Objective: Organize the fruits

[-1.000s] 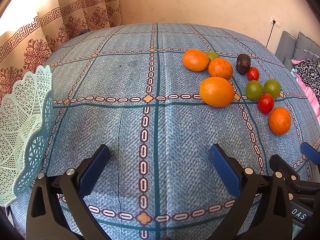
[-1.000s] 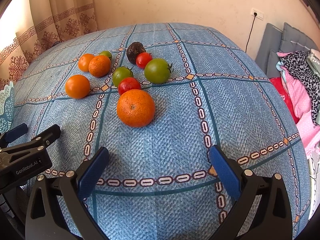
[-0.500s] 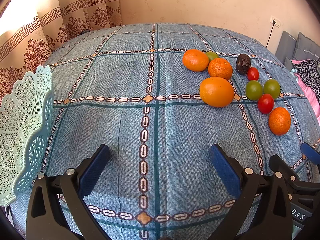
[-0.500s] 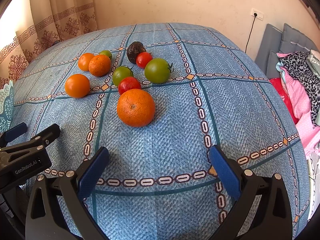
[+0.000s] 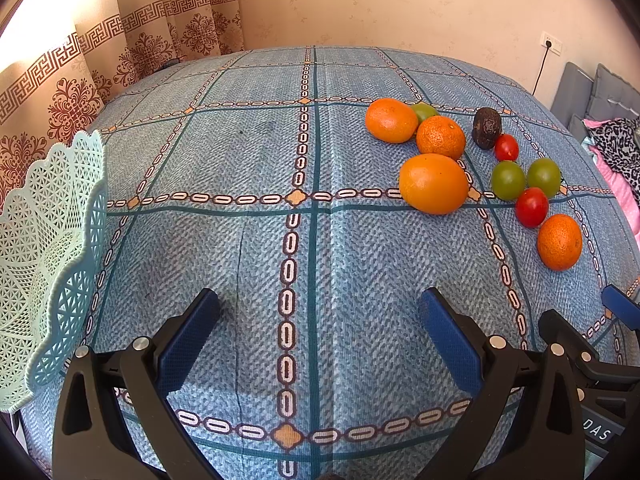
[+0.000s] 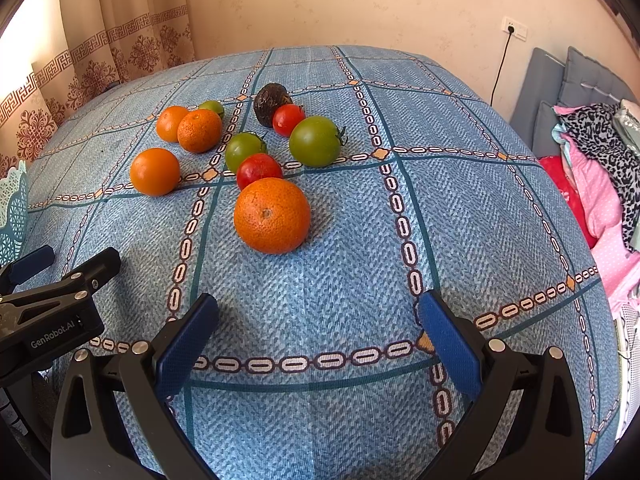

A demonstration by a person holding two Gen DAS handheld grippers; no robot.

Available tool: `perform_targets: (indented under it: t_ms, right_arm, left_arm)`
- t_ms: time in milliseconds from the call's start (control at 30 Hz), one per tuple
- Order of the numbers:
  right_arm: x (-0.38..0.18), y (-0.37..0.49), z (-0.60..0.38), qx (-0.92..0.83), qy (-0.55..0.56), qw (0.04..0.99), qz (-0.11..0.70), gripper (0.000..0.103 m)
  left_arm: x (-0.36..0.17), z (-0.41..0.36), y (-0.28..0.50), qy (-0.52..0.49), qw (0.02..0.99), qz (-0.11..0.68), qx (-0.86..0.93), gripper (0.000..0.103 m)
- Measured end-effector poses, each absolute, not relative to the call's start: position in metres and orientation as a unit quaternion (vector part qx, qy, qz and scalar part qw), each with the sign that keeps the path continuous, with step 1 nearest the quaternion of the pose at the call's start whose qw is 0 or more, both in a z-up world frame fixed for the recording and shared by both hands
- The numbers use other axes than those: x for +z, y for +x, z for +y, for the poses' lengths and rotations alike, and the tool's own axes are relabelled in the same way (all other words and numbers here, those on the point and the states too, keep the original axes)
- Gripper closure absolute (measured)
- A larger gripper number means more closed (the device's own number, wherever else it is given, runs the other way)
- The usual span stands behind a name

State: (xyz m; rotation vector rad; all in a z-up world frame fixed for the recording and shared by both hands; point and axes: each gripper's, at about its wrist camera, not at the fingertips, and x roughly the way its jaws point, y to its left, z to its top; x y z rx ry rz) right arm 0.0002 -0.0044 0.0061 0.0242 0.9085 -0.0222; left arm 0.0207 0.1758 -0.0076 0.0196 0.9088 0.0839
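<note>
Left-wrist view, left to right. A pale mint openwork basket (image 5: pixel 48 248) with a scalloped rim stands at the left edge of the bench (image 5: pixel 240 240), which carries a blue woven cloth crossed by chain-pattern bands. The left tongs (image 5: pixel 318 320) hang low over bare cloth, blue-padded jaws spread wide with nothing between them. The fruits lie in a loose cluster on the far right part of the bench, well apart from the basket.

Right-wrist view, left to right. The left tongs (image 6: pixel 40 264) enter at the left edge. A smooth orange (image 6: pixel 155 171) lies alone at the left of the cluster. Behind it two more oranges touch, one smooth (image 6: pixel 170 122) and one speckled (image 6: pixel 199 130), with a small green tomato (image 6: pixel 213 107) just behind them. Nearer the centre a green tomato (image 6: pixel 244 150) touches a red tomato (image 6: pixel 259 169), which sits just behind the large orange (image 6: pixel 272 215); that fruit is nearest the right tongs (image 6: pixel 318 320), its skin pitted and its stem scar turned toward the camera. Farther back, a dark wrinkled fruit (image 6: pixel 271 98), its kind not clear, touches a small red tomato (image 6: pixel 288 119). The largest green tomato (image 6: pixel 316 141) lies rightmost, its stalk end pointing right. The fruits are nearly round, so no long axis can be told. The right tongs stand wide apart and empty above the cloth. Pink and spotted fabrics (image 6: pixel 600 168) lie beyond the right edge of the bench.
</note>
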Motion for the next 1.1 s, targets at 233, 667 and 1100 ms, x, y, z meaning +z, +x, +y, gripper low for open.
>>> perform_targets:
  t_ms: [233,667,1100]
  right_arm:
    - [0.006,0.0,-0.004,-0.011,0.012,0.898,0.439,0.005]
    - [0.009,-0.001,-0.006,0.007,0.023,0.899,0.438,0.005]
    - [0.02,0.026,-0.002,0.022,0.014,0.9,0.434,0.041]
  left_arm:
    - [-0.008,0.176,0.021,0.009,0.897,0.439,0.042,0.002]
    - [-0.007,0.179,0.018,0.006,0.897,0.44,0.033,0.002]
    - [-0.008,0.177,0.017,0.008,0.896,0.442,0.03,0.002]
